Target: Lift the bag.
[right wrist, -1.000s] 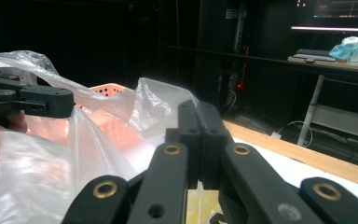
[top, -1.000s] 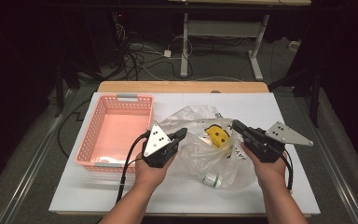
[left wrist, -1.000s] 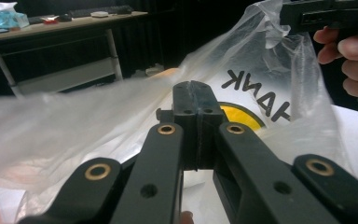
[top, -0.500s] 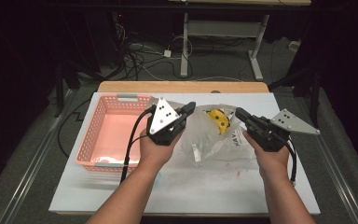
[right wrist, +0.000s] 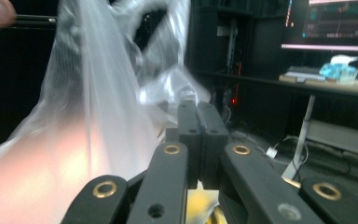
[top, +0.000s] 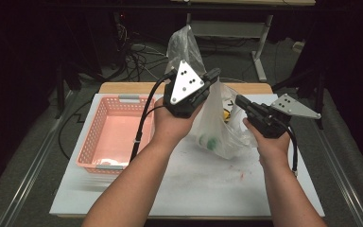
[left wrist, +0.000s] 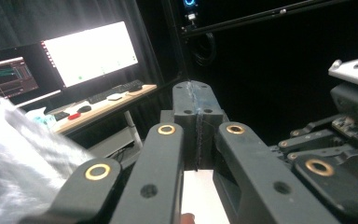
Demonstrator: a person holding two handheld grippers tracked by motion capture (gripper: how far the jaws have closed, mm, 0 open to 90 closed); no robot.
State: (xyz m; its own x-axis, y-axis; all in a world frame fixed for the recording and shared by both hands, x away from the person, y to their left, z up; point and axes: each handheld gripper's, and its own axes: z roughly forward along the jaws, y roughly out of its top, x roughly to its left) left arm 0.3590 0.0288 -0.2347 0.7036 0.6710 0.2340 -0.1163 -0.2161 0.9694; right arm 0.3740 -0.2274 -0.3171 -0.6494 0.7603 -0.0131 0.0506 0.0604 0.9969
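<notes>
Lifting the clear crinkled plastic bag (top: 217, 127) beside the pink basket (top: 106, 137), I clamp left gripper (top: 211, 75) and right gripper (top: 240, 101) on its film; next, probably swing it over the basket.

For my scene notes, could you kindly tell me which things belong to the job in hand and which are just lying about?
In the job: plastic bag, left gripper, right gripper, yellow item and green item inside the bag.
Lying about: pink basket, white board.

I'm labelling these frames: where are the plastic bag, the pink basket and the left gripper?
plastic bag (top: 217, 127), high view, lower belly.
pink basket (top: 90, 137), high view, left wall.
left gripper (top: 212, 74), high view, jaw tips.
</notes>
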